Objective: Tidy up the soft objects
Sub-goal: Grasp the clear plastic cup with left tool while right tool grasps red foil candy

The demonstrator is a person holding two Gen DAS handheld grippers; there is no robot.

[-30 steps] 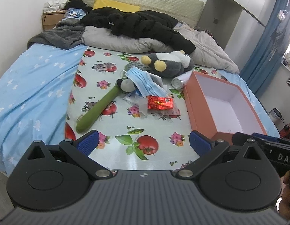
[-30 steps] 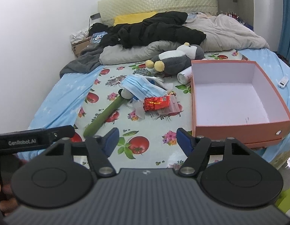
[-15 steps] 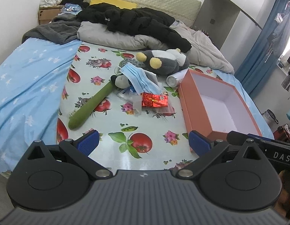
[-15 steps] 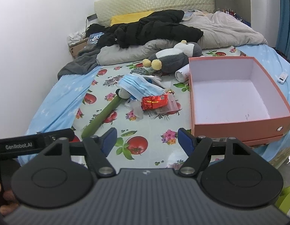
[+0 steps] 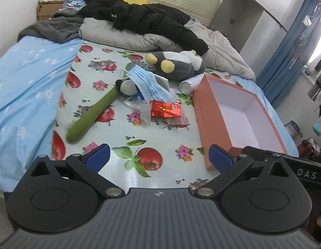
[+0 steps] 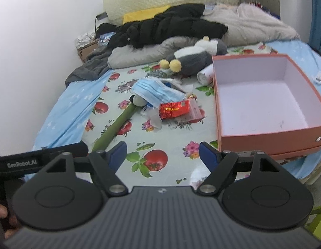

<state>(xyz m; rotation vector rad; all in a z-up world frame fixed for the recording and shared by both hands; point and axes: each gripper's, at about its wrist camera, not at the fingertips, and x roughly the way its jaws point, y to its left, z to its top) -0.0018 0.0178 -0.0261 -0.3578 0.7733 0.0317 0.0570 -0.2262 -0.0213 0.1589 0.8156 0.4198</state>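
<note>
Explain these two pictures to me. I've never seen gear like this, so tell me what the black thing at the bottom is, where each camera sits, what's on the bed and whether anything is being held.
There is no robot here: a person holds a hand-operated two-finger gripper in each hand, each carrying a wide-angle camera looking forward along its fingers. The black shape below is the gripper's own body.

One picture is from the left gripper, the other from the right gripper. Both are open and hold nothing; the right one's jaws are opening.

On the fruit-print cloth lie a long green plush, a blue face mask, a red foil packet, a grey plush toy and a white can. An orange box stands beside them; no object shows inside it.
</note>
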